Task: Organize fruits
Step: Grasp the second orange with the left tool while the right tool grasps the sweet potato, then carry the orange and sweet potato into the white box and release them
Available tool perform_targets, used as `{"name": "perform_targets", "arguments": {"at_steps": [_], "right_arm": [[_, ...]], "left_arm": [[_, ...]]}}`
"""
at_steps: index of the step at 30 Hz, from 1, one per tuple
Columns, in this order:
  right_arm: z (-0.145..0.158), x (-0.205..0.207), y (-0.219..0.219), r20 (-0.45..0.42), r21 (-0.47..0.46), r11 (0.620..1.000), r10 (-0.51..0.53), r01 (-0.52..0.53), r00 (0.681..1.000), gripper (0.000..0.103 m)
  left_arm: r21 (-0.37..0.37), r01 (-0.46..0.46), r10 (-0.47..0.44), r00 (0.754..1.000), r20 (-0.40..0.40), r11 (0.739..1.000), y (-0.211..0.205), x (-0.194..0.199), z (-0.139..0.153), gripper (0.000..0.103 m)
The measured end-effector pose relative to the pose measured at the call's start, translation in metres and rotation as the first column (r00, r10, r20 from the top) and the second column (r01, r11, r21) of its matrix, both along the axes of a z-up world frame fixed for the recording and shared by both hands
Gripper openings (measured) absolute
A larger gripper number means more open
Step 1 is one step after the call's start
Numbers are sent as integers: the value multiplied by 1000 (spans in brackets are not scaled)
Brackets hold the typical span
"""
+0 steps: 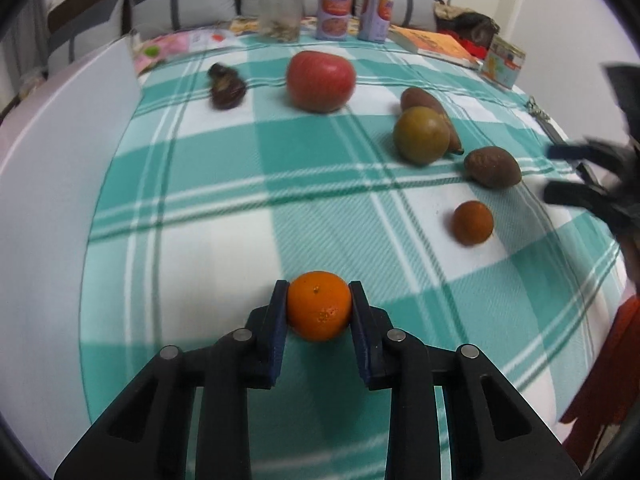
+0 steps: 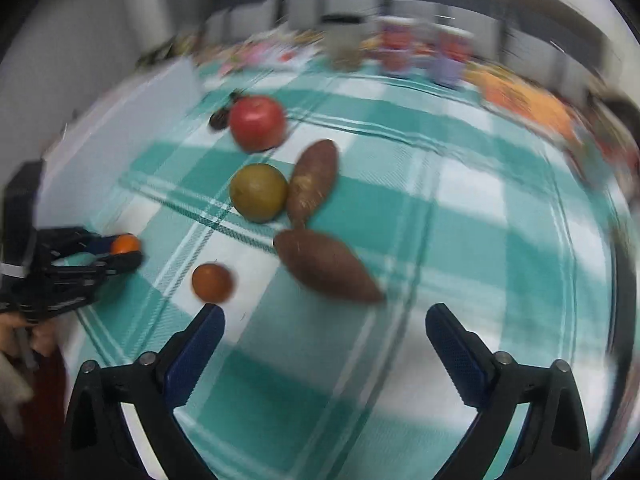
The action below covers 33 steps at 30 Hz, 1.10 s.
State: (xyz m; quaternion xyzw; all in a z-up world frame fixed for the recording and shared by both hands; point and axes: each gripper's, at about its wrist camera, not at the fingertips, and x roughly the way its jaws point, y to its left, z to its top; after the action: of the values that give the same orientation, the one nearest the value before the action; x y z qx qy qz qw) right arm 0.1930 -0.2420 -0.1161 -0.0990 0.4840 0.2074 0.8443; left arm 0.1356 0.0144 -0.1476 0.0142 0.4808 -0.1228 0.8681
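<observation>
Left tongs [image 1: 319,306] pinching a bright orange [image 1: 319,305].
Right tongs [image 2: 325,330] spread wide, nothing between, above the checked surface [image 2: 460,220] near two sweet potatoes [image 2: 326,265].

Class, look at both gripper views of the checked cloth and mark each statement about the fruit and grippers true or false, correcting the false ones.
1. The left gripper is shut on an orange. True.
2. The right gripper holds the apple. False: it is open and empty.
3. The yellow-green fruit lies beside a sweet potato. True.
4. The apple sits in a bowl. False: it rests on the cloth.
</observation>
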Motion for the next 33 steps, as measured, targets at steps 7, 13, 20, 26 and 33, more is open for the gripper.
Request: {"name": "perform_targets", "arguments": {"at_steps": [7,13,20,26,33], "right_arm": [[-35,48,32,-99,-104,989,91,-102,991,50],[-36,33,17,-220,-32,999,-26,20,975,49],[-40,3,-27,-481,138,947,-192,290,855,59],[-19,10,-29,-410,87,962,-203,259,889,72],[-25,-2,16,-365,-77,997,-32,4,930,71]], "left_arm": [[-25,-54,54,999,-10,998,21,-13,-1,29],[-27,-69,69,997,14,997,24,-14,-4,29],[-4,-61,61,997,53,998,21,-18,-6,34],[-71,-22,22,1000,3,997,36,-23,2,65],[-15,-12,12,1000,2,1000,25,-15,-5,62]]}}
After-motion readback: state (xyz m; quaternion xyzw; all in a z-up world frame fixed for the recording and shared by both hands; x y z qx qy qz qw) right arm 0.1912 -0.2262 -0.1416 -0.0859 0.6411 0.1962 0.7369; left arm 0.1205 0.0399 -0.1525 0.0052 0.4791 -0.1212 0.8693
